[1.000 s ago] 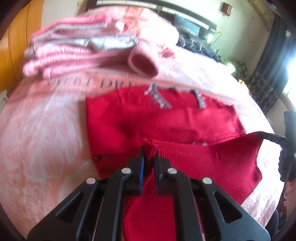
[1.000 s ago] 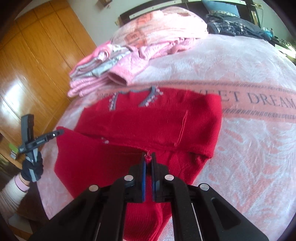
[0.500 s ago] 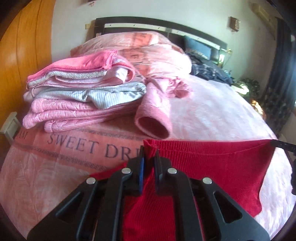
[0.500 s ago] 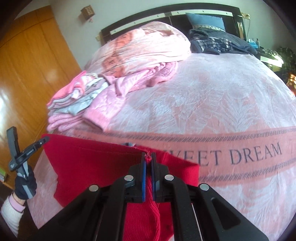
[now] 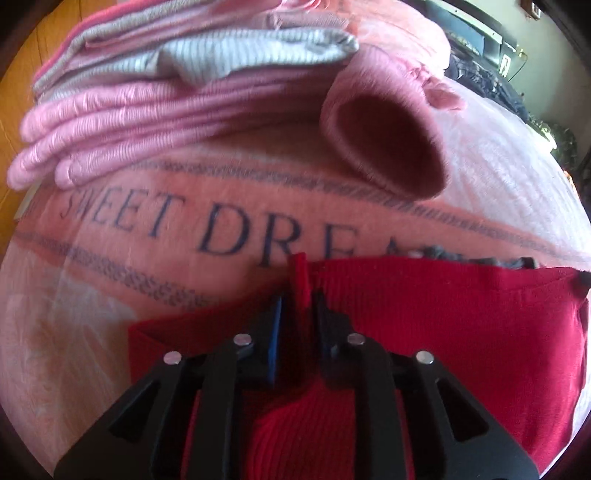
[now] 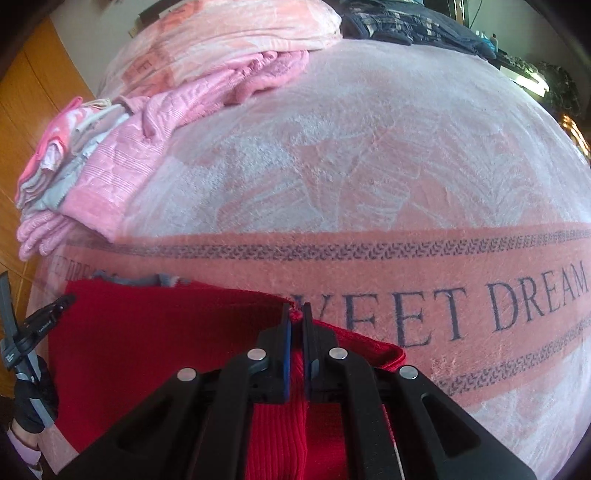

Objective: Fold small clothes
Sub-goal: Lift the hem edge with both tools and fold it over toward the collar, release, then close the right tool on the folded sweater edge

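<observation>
Left wrist view shows the left tool [image 5: 298, 295] clamped on an edge of the red sweater [image 5: 443, 325], which lies folded on the pink bedspread [image 5: 110, 258] below the stack of folded pink clothes [image 5: 147, 92]. The right tool [image 6: 295, 314] likewise pinches the sweater's edge.

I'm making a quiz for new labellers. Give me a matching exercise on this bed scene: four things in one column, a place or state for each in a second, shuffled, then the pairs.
Things
1. red sweater
2. stack of folded clothes
3. blanket
4. dark clothes

Places or states
A. lies at the head of the bed
B. printed with SWEET DREAM
C. hem pinched by the left gripper and the right gripper
D. pink and grey, by the wooden wall

Pairs: 1-C, 2-D, 3-B, 4-A
</observation>
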The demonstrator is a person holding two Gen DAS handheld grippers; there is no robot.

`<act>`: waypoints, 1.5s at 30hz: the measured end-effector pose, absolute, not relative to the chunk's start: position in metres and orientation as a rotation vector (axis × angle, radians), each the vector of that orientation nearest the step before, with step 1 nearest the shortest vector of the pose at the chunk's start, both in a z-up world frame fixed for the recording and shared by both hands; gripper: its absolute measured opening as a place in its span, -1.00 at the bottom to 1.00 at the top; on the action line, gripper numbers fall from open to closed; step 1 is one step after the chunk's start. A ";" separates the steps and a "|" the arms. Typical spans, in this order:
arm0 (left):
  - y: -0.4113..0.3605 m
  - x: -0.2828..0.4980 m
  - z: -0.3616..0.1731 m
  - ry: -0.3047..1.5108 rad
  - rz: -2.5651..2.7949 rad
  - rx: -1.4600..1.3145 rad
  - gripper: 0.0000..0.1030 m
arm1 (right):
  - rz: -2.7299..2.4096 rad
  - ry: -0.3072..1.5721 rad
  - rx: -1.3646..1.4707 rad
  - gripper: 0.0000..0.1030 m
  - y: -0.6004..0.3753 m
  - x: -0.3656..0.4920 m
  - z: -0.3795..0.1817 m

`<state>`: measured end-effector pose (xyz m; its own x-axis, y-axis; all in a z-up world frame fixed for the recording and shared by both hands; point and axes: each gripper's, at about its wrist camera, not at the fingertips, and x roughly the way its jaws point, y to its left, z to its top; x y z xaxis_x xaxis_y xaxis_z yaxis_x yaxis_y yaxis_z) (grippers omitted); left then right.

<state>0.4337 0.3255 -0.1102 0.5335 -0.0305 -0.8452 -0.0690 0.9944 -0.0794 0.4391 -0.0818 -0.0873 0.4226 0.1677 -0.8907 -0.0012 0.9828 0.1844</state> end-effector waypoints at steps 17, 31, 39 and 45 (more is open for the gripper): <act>0.313 0.300 -0.051 0.875 -0.101 -0.004 -0.10 | 0.320 1.205 0.141 -0.43 -0.090 0.286 -0.062; 0.310 0.267 -0.107 1.104 -0.173 -0.073 -0.01 | 0.308 1.338 0.127 -0.91 -0.091 0.229 -0.102; 0.313 0.263 -0.111 1.086 -0.164 -0.078 0.01 | 0.310 1.356 0.140 -0.85 -0.092 0.235 -0.111; 0.313 0.266 -0.085 1.064 -0.166 -0.114 0.14 | 0.324 1.283 0.225 -0.18 -0.110 0.236 -0.085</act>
